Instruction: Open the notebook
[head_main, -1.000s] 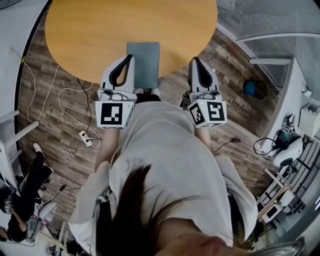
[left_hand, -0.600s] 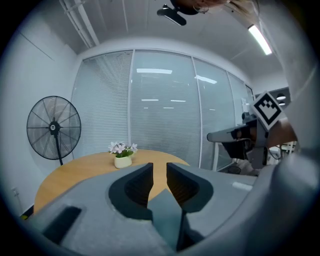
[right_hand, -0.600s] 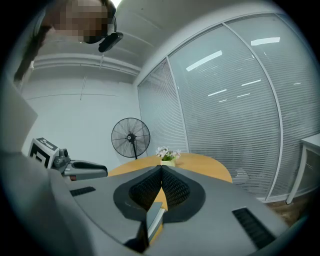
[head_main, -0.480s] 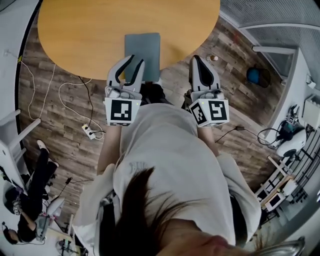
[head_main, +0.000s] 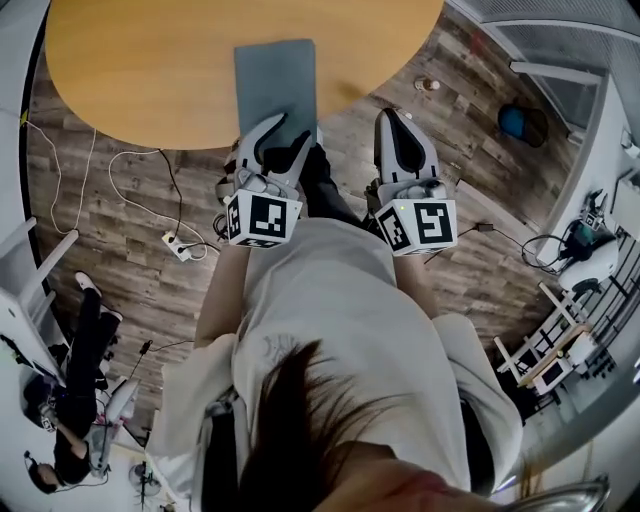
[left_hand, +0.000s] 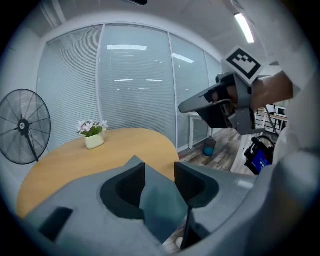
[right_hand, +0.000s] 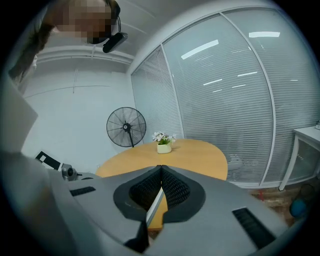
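A grey-blue notebook lies closed on the round wooden table, at its near edge. My left gripper is at the notebook's near end, open; its jaws have just been opening. In the left gripper view the notebook shows in the gap of the left gripper, and the pads do not press on it. My right gripper hovers off the table's edge to the right of the notebook, shut and empty. Its tips meet in the right gripper view, where the right gripper points across the table.
A small white pot of flowers stands at the table's far side, with a standing fan beyond it. On the wooden floor lie white cables and a power strip at the left. A blue bin is at the right.
My left gripper has come down and forward to the notebook's near end, and its jaws have gone from shut to open. The right gripper has sunk a little and stays shut.
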